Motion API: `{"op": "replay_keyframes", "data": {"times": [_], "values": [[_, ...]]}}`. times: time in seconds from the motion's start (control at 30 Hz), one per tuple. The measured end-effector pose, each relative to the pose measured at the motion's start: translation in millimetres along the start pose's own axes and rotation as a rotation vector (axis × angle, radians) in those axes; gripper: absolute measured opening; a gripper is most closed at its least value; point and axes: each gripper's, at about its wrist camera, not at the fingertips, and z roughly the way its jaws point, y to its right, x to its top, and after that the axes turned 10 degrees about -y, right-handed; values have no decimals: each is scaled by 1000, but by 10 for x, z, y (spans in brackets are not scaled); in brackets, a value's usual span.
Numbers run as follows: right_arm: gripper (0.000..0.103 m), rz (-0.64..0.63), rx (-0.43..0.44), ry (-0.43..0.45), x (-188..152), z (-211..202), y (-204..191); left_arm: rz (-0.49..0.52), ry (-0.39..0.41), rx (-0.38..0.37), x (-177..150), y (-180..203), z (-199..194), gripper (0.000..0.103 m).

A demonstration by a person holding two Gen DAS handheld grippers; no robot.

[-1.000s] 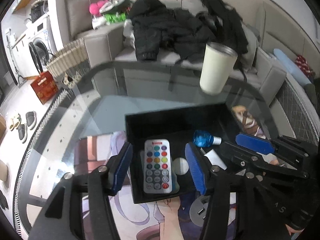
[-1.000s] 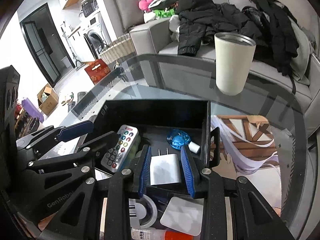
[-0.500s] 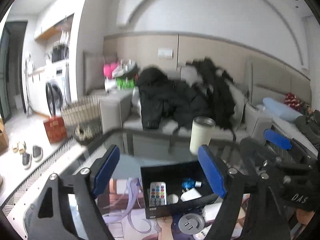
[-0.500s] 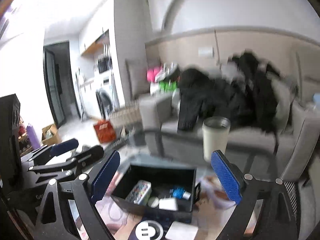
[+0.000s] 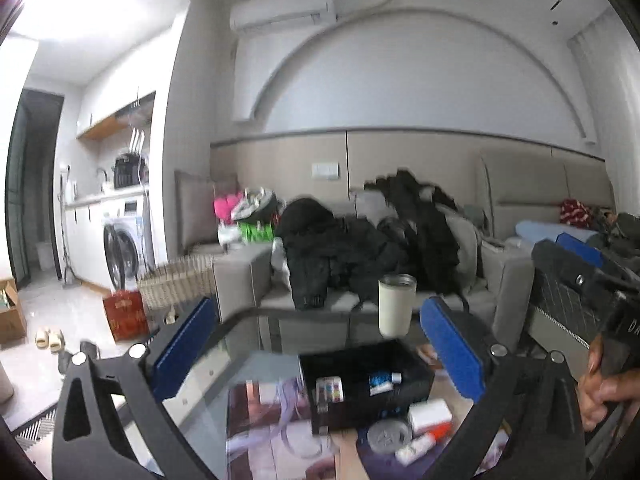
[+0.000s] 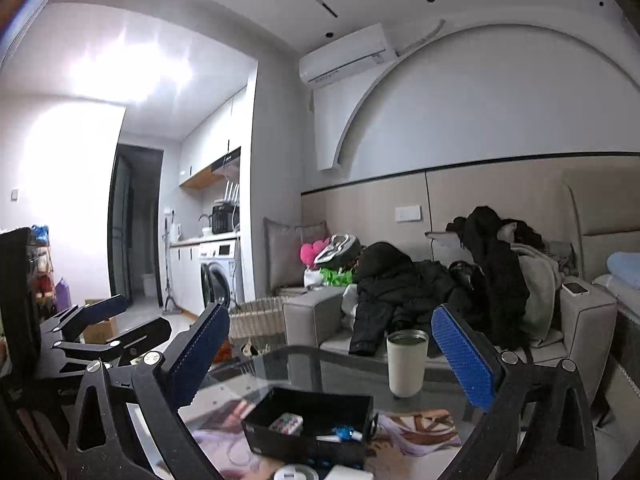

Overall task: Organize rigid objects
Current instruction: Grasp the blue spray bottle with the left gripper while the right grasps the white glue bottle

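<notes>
A black box sits on the glass table below both grippers. It holds a white remote with coloured buttons, a blue bottle and a white charger. My left gripper is open and empty, raised well above the box. My right gripper is open and empty, also raised; it shows in the left wrist view. The left gripper shows in the right wrist view.
A white tumbler stands at the table's far edge. In front of the box lie a grey round disc, a white block and a glue stick. A sofa with black jackets is behind.
Both grippers have lifted up and back from the box and opened wide. The right gripper let go of the white charger, which now lies in the box.
</notes>
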Motion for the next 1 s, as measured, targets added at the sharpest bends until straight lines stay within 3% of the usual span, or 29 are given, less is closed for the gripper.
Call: {"op": "replay_keyframes", "data": {"times": [0.2,0.37,0.53,0.67,0.77,0.87,1.0], "values": [[103,-15,6,-165,-189,218,27,49,-240,-33,-279,71,391,103],[103,-42,45,-435,-498,726,-25,92,-495,-120,-621,243,666,103],[98,-51,91,-644,-925,1174,-62,133,-664,-154,-998,322,774,101],[82,-44,128,-766,-1219,1418,-57,157,-746,-174,-1217,341,827,90],[79,-58,157,-828,-1389,1531,-91,167,-789,-184,-1314,336,872,86],[74,-88,187,-884,-1558,1628,-167,166,-844,-210,-1416,323,924,55],[70,-114,217,-931,-1690,1670,-232,161,-854,-220,-1400,326,956,40]]}}
